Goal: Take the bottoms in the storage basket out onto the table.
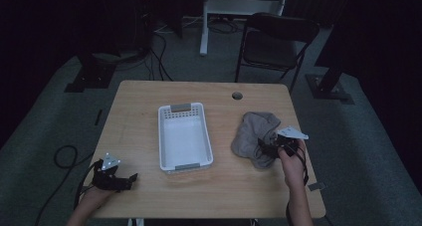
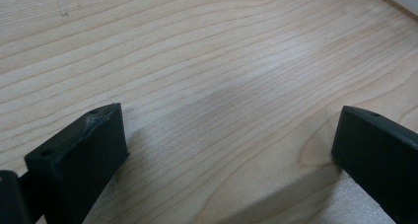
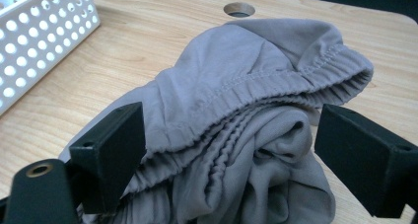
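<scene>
My right gripper (image 3: 231,160) has its jaws apart astride the crumpled grey garment (image 1: 256,131), right of centre on the table (image 1: 139,111). The white basket (image 1: 184,136) sits centre. My left gripper (image 1: 127,180), jaws apart, rests lower left.

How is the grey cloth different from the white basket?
The grey cloth is soft and crumpled in a heap; the white basket is stiff, straight-sided and full of little holes. The cloth lies right of the basket, which sits mid-table. The right tongs stand open around the cloth's gathered hem; nothing touches the basket. Both rest on the wooden table.
</scene>
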`<state>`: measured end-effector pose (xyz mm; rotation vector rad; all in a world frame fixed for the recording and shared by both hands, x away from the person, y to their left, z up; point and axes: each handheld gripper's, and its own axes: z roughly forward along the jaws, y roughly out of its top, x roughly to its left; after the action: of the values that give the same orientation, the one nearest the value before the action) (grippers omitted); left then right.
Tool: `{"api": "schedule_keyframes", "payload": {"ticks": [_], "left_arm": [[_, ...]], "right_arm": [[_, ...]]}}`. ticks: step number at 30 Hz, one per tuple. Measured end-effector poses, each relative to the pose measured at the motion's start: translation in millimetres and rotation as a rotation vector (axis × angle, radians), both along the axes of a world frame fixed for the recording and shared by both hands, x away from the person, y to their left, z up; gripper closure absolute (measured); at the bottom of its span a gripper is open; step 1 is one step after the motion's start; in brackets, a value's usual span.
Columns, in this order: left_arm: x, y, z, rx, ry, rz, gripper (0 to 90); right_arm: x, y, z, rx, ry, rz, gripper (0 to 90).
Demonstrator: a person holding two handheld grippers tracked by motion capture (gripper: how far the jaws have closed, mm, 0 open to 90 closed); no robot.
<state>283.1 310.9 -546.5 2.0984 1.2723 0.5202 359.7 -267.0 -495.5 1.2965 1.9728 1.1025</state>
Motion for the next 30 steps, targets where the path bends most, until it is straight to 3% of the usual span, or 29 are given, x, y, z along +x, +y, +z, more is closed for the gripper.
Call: {"api": "schedule_keyframes", "payload": {"ticks": [22, 30], "left_arm": [[0.0, 0.1, 0.2, 0.002, 0.002, -0.001, 0.7], [0.0, 0.1, 0.1, 0.001, 0.0, -0.001, 0.7]], "right_arm": [[-22.1, -2.9, 0.0, -0.002, 0.003, 0.105, 12.0], [-34.6, -1.8, -0.3, 0.009, -0.018, 0.156, 12.1]]}}
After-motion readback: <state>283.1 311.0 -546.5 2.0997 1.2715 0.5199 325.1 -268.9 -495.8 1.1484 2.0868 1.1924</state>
